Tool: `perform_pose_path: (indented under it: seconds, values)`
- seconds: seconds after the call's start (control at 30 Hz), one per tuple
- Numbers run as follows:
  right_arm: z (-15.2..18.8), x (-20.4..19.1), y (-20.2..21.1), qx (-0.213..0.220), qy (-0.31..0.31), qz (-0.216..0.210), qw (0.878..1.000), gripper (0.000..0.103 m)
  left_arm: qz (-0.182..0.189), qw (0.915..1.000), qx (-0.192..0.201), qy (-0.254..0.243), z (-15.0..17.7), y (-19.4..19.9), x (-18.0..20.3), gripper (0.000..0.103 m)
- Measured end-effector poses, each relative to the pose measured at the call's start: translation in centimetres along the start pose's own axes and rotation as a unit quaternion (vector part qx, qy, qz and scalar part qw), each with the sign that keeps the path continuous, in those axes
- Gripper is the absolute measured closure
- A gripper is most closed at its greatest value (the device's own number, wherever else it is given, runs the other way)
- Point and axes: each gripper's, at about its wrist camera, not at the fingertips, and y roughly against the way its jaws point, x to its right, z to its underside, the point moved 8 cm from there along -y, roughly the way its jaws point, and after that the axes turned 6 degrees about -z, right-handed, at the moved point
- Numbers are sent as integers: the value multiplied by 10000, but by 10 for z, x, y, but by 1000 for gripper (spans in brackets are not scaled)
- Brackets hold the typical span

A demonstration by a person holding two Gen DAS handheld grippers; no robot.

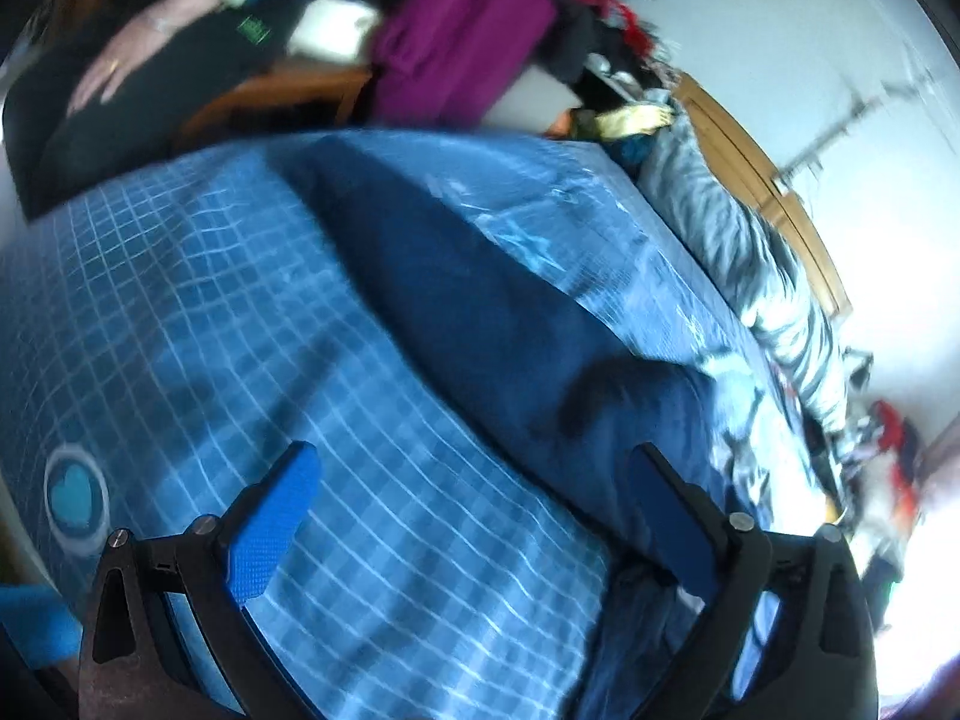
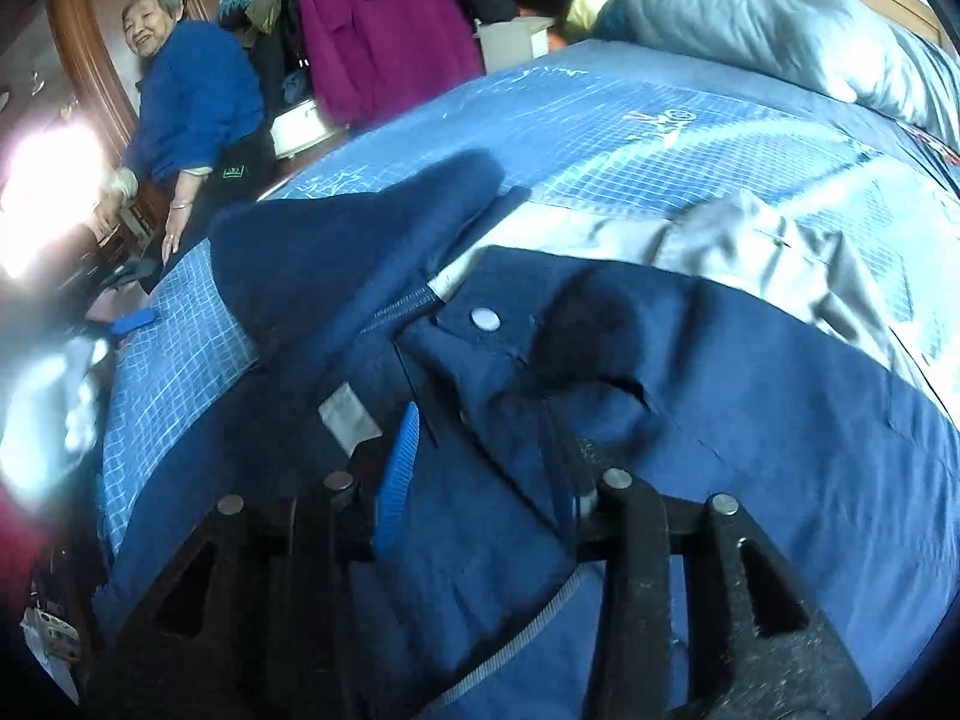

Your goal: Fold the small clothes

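The left gripper (image 1: 474, 516) is wide open above the bed (image 1: 198, 276), its checked blue cover soft and wrinkled. The navy garment (image 1: 480, 312) lies ahead of it and to its right. The right gripper (image 2: 480, 480) has its jaws closed on this navy garment (image 2: 750, 420), a matte woven cloth with a round silver snap button (image 2: 485, 319) just ahead.

A bed's blue checked cover (image 1: 180, 312) meets a wooden headboard (image 1: 756, 180) under white wall (image 1: 780, 12).
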Motion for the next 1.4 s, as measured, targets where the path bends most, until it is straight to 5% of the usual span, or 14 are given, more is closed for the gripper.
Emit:
perform_pose_path:
  seconds: [0.2, 0.5, 0.6, 0.67, 0.77, 0.83, 0.87, 0.9, 0.93, 0.97, 1.03, 1.1, 1.2, 1.4]
  values:
    - [13, -1, 12, 64, -242, -48, 9997, 62, 37, 9981, -447, 428, -26, -51, -23, 24]
    - [17, 2, 15, 95, -348, -57, 9993, 62, -270, 9994, -53, 226, -77, -92, -27, 33]
    - [13, 8, 27, 277, -544, -116, 9981, 62, 29, 9999, -104, 113, -87, -98, -4, 100]
    - [10, 18, 39, 450, -741, -142, 9961, 62, 298, 9982, 154, -497, -88, -81, 49, 101]
    - [7, 40, 60, 763, -1172, -191, 9900, 62, 1280, 9782, 311, -1608, -52, -41, 172, 100]
    - [9, 57, 75, 961, -1467, -178, 9843, 62, 2099, 9509, 187, -2265, -1, -16, 254, 95]
    - [10, 66, 82, 1058, -1606, -172, 9812, 62, 2414, 9364, 88, -2545, 27, -8, 286, 90]
    - [14, 76, 90, 1147, -1784, -200, 9770, 62, 2737, 9200, -109, -2803, 62, -2, 316, 70]
    - [17, 84, 96, 1201, -1958, -251, 9729, 60, 2997, 9068, -406, -2938, 93, -2, 336, 50]
    - [23, 93, 101, 1246, -2168, -325, 9677, 56, 3200, 8945, -735, -3035, 124, -4, 350, 46]
    - [32, 110, 109, 1306, -2483, -424, 9589, 55, 3352, 8756, -1267, -3238, 176, -8, 361, 49]
    - [41, 123, 111, 1285, -2723, -557, 9520, 55, 3409, 8668, -1506, -3314, 204, -5, 355, 49]
    - [50, 139, 102, 1206, -3067, -874, 9401, 54, 3319, 8758, -1513, -3162, 204, -2, 327, 48]
    - [61, 154, 73, 834, -3264, -985, 9364, 54, 2529, 9344, -1103, -2255, 139, -20, 236, 47]
